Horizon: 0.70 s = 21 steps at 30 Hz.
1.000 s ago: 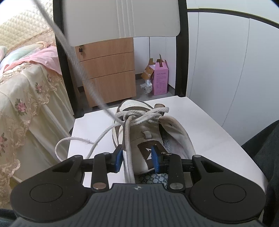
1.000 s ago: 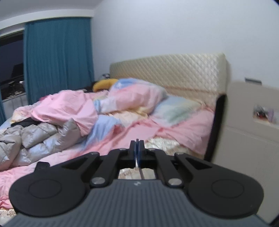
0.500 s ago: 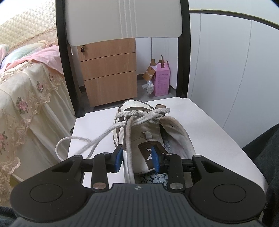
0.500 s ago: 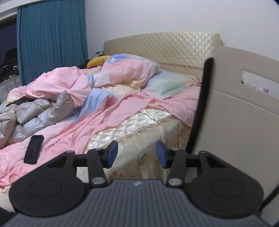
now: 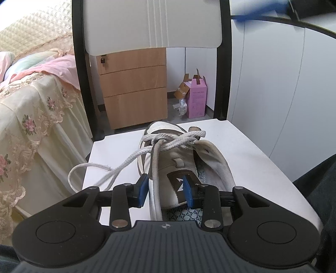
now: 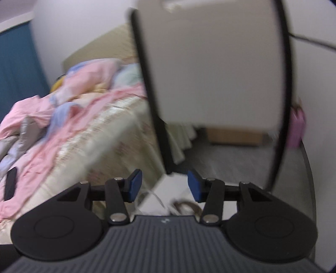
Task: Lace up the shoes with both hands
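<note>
A white and beige shoe (image 5: pixel 178 155) lies on a white chair seat (image 5: pixel 241 159), toe pointing away. Its white lace (image 5: pixel 174 140) crosses near the toe, and a loose end (image 5: pixel 88 170) loops onto the seat at the left. My left gripper (image 5: pixel 164 191) clamps the tongue and left side wall; its jaws are opening slightly, pads still touching. My right gripper (image 6: pixel 164 184) is open and holds nothing, in a blurred view above the seat's corner. Just below it show the shoe (image 6: pixel 184 206) and a lace strand (image 6: pixel 157 199). One of its blue pads (image 5: pixel 260 12) streaks across the left view's top right.
The chair's white backrest (image 5: pixel 153 23) and black posts (image 5: pixel 80 69) rise behind the shoe. A bed (image 5: pixel 27 109) with pink bedding lies left. Behind the chair stand a wooden drawer unit (image 5: pixel 134 88) and a pink box (image 5: pixel 197 98). A dark trouser leg (image 5: pixel 319 189) shows at right.
The right gripper opened, let go of the lace it had pulled taut up and left, then dropped toward the chair while rolling. The lace fell slack. The left gripper stayed put.
</note>
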Tool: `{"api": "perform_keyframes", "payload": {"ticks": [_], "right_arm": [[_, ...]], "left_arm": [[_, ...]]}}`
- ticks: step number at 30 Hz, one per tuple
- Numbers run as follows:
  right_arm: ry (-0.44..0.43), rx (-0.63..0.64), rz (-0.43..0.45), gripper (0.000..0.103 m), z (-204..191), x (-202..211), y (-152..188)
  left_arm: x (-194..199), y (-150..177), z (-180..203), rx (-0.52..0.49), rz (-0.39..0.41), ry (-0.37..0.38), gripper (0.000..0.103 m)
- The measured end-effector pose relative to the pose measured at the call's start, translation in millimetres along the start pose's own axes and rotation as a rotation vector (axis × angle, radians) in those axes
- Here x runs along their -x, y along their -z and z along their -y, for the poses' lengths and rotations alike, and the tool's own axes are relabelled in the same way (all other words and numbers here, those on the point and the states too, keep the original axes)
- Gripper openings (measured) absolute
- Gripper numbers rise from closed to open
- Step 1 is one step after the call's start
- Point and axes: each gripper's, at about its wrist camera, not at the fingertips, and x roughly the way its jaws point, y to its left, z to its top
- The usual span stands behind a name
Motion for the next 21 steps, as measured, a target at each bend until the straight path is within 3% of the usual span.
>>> {"api": "perform_keyframes", "payload": {"ticks": [2,12,21], "right_arm": [[0.047,-0.049,-0.017,0.048,13.2,-5.2,22.3],[0.024,-0.240,-0.061,0.049,37.0,-26.4,92.8],[0.035,-0.264,-0.047,0.049,40.4,-33.2,107.7]], "left_arm": [[0.6,1.5,1.9,-0.003,0.008,-0.008,0.040],[4.3,5.9,-1.8,0.047,0.037,-0.003,0.040],[9.2,6.6,-7.2,0.101,0.043,0.016,0.040]]}}
